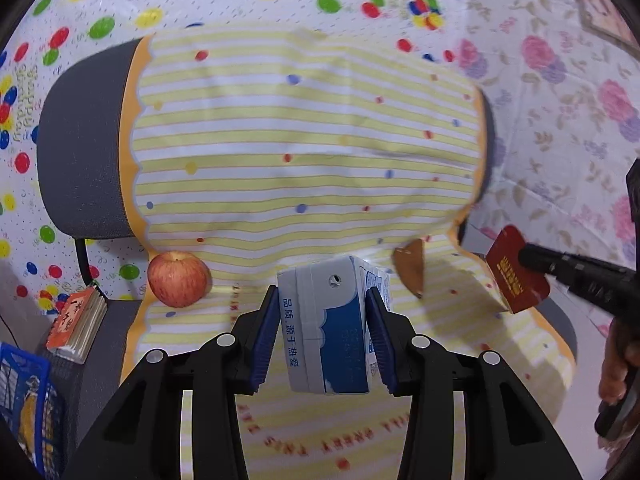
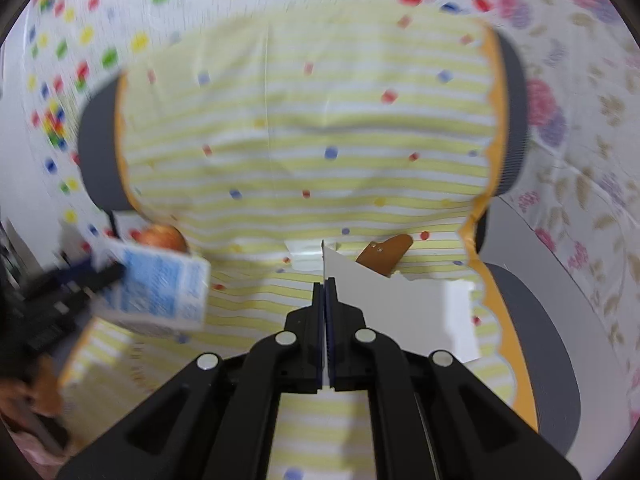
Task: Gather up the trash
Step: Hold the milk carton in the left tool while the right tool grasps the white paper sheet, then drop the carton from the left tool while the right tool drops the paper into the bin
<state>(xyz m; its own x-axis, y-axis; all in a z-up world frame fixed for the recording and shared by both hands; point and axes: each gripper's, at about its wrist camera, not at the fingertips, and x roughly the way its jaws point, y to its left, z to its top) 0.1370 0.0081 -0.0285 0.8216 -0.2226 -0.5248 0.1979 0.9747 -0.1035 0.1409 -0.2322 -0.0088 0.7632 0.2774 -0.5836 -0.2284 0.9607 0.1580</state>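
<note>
a blue and white milk carton [image 1: 326, 326] is clamped between the blue pads of the left tongs [image 1: 323, 312] and held above the striped cloth [image 1: 280, 140]. the carton is also seen, blurred, to the left of the right tongs [image 2: 325, 284] in the right wrist view [image 2: 156, 288]. a flat piece of red packaging [image 1: 516, 276], white on its reverse side [image 2: 400, 312], is pinched edge-on between the closed pads of the right tongs, which are seen entering from the right of the left tongs. a brown scrap [image 1: 410, 270] is lying on the cloth just beyond the carton, between the two tongs. an apple [image 1: 179, 279] is resting on the cloth to the left of the left tongs. further left, a small book [image 1: 78, 328] with an orange cover is set on a grey chair [image 1: 80, 152], and a blue basket [image 1: 28, 400] is seen at the lower left edge. the cloth is draped over the chair's seat and back.
</note>
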